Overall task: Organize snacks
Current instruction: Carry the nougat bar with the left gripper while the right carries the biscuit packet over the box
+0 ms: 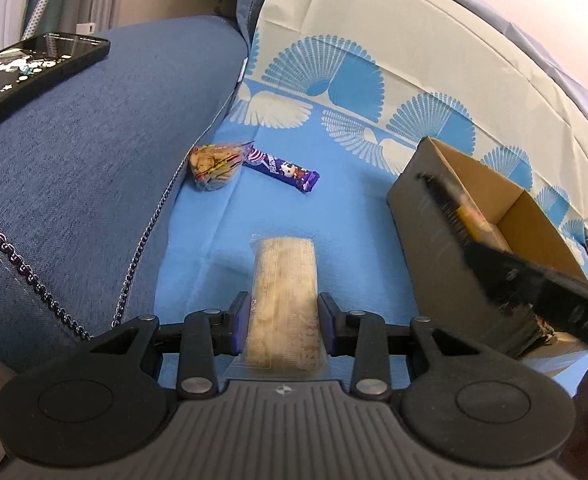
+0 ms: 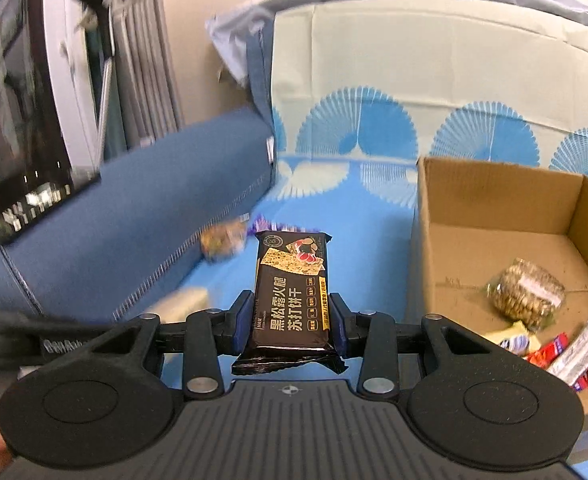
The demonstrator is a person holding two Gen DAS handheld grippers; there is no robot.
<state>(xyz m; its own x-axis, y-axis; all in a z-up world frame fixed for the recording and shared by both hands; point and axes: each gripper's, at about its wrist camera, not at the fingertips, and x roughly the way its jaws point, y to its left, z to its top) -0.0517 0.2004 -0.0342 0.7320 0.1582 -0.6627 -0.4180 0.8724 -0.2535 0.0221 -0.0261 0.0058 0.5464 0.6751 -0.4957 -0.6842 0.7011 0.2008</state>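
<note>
Now: left tongs (image 1: 283, 322) clamp clear cracker pack (image 1: 284, 300) | right tongs (image 2: 290, 322) clamp black cracker pack (image 2: 292, 292) | box (image 2: 494, 208) beside

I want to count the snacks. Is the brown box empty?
Not empty. The cardboard box is open on top, and a clear bag of biscuits and red and silver packets lie on its floor.

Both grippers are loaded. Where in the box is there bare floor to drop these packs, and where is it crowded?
In the cardboard box, the floor along the back wall and left wall is bare, behind the clear cookie bag. The near right corner is crowded: the red packets and silver bar lie there.
</note>
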